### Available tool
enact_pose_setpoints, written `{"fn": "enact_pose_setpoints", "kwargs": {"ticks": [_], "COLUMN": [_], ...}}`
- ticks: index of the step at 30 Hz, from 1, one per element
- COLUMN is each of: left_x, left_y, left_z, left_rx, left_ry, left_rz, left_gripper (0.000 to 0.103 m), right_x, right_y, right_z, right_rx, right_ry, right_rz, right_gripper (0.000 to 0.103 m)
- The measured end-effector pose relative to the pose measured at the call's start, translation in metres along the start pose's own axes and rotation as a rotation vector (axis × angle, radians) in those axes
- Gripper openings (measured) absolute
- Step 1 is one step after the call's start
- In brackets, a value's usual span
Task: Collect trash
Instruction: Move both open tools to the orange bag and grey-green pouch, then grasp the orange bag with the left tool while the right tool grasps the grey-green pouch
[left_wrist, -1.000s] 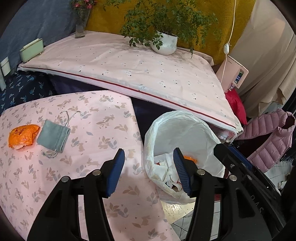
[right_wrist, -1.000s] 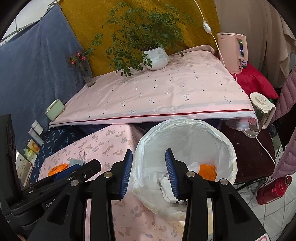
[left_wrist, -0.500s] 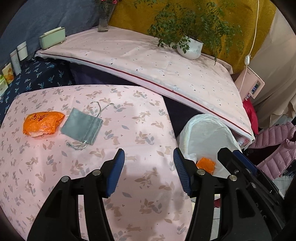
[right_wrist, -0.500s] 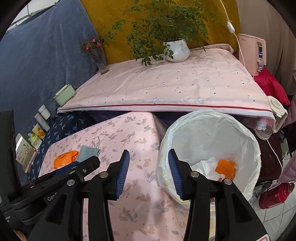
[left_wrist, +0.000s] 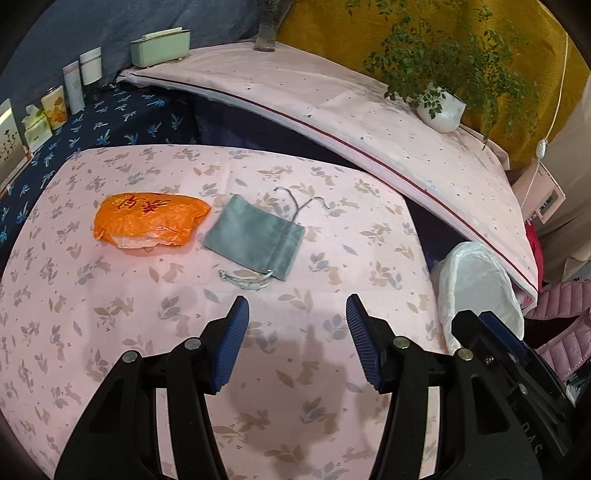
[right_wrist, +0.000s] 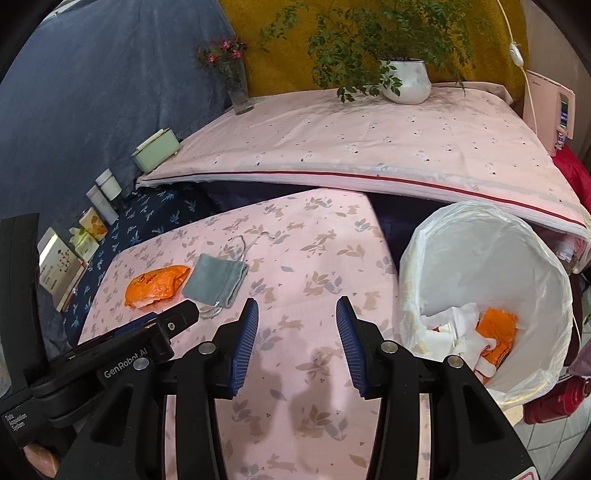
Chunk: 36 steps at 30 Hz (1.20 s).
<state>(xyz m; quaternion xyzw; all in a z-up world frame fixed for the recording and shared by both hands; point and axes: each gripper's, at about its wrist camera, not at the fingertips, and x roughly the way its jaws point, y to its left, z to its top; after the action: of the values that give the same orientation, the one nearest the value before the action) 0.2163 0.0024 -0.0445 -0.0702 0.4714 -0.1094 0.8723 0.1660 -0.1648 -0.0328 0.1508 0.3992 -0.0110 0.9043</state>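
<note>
Over table (left_wrist: 110, 332), left hand-held gripper (left_wrist: 297, 325) hovers agape.

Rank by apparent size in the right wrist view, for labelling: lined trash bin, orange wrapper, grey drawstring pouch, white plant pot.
1. lined trash bin
2. orange wrapper and grey drawstring pouch, alike
3. white plant pot, though farther away

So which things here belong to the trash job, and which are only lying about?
Job: orange wrapper, clear plastic scrap, bin, left gripper, right gripper.
Lying about: grey pouch, plant, flower vase, green box.
</note>
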Motion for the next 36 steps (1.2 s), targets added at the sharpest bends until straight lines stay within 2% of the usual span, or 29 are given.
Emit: {"fn": "enact_pose_setpoints", "kwargs": {"ticks": [1,3,9,16,18,21,27,32,36], "left_x": [0.000,0.000,0.004,0.011,0.015,0.026,0.060,0.085,0.094], "left_y": [0.008,0.024,0.070,0.122,0.135,0.155,0.178,0.181,0.173], "left_z": [0.000,0.002,0.008,0.027,0.034,0.046,0.065,0.071,0.068], "left_rx": [-0.008,-0.034,-0.093,-0.163,-0.185,-0.214,-0.257,-0.269,-0.239], "left_ry": [-0.002,-0.007,-0.014,-0.038,-0.043,-0.029,0.020,0.060,0.065], "left_rz": [0.010,0.029,0.082,0.147,0.170,0.180,0.184,0.155,0.154], "left_gripper": [0.053,0.063,0.065,0.083,0.088,0.089,0.089,0.088,0.081], "right_x": [0.003,0.010,0.036,0.075,0.087,0.105,0.145,0.169,0.179], "right_y": [0.004,0.014,0.038,0.065,0.072,0.077,0.081,0.083,0.085], "right_z": [-0.001,-0.002,-0.004,-0.001,0.002,0.007,0.018,0.022,0.019], "right_rx": [-0.007,-0.023,-0.049,-0.080,-0.088,-0.086,-0.064,-0.059,-0.068], "right_ry": [0.005,0.018,0.060,0.107,0.115,0.124,0.163,0.185,0.198], "right_rz": [0.002,0.007,0.017,0.023,0.021,0.021,0.012,-0.002,-0.008], "right_gripper": [0.043,0.043,0.043,0.043,0.049,0.053,0.054,0.054,0.054]}}
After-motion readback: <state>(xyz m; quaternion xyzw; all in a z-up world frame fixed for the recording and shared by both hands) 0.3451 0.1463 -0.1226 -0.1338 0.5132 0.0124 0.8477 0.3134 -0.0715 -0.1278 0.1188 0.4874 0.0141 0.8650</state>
